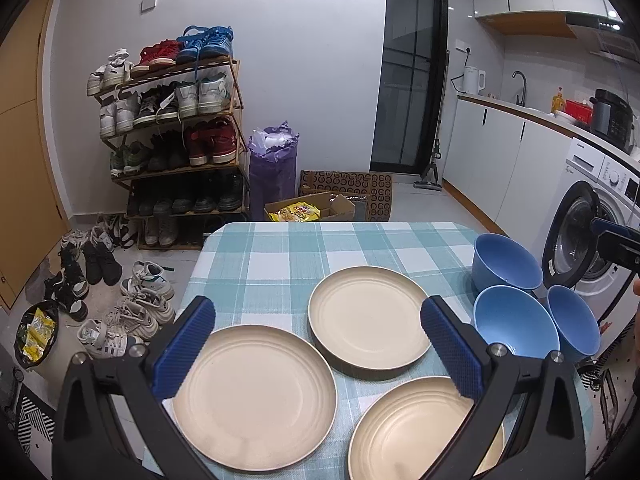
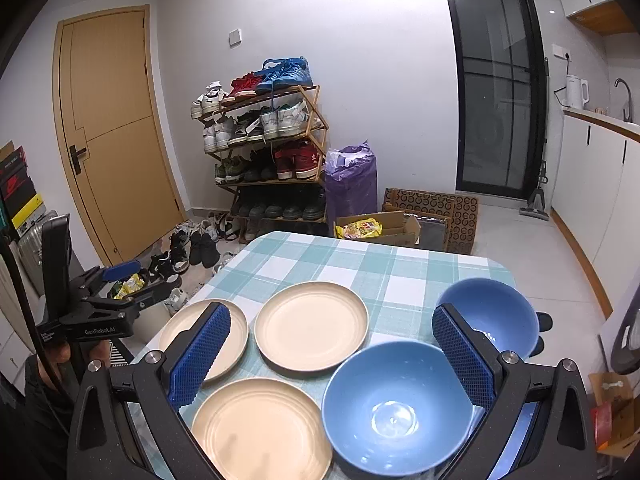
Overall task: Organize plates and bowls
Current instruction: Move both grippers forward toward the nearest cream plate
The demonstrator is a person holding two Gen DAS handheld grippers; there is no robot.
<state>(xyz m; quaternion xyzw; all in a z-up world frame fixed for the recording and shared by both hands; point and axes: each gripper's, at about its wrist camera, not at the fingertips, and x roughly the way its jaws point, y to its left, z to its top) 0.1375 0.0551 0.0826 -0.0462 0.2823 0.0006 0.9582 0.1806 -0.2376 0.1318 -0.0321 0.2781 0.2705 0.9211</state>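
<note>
Three cream plates lie on the checked table (image 1: 280,256): one near left (image 1: 256,396), one farther back (image 1: 368,320), one near right (image 1: 424,432). Three blue bowls (image 1: 506,260) (image 1: 514,320) (image 1: 574,320) cluster at the table's right edge. My left gripper (image 1: 318,314) hovers open above the plates, holding nothing. In the right wrist view, my right gripper (image 2: 332,316) is open and empty above a far plate (image 2: 312,326), a near plate (image 2: 260,428), a near bowl (image 2: 396,400) and a far bowl (image 2: 488,312). Its left finger (image 2: 200,356) hides part of a third plate (image 2: 180,328).
A shoe rack (image 1: 172,128) stands against the far wall, with loose shoes (image 1: 136,312) on the floor left of the table. A purple bag (image 1: 274,164) and cardboard boxes (image 1: 344,196) lie beyond the table. A washing machine (image 1: 592,240) stands close on the right.
</note>
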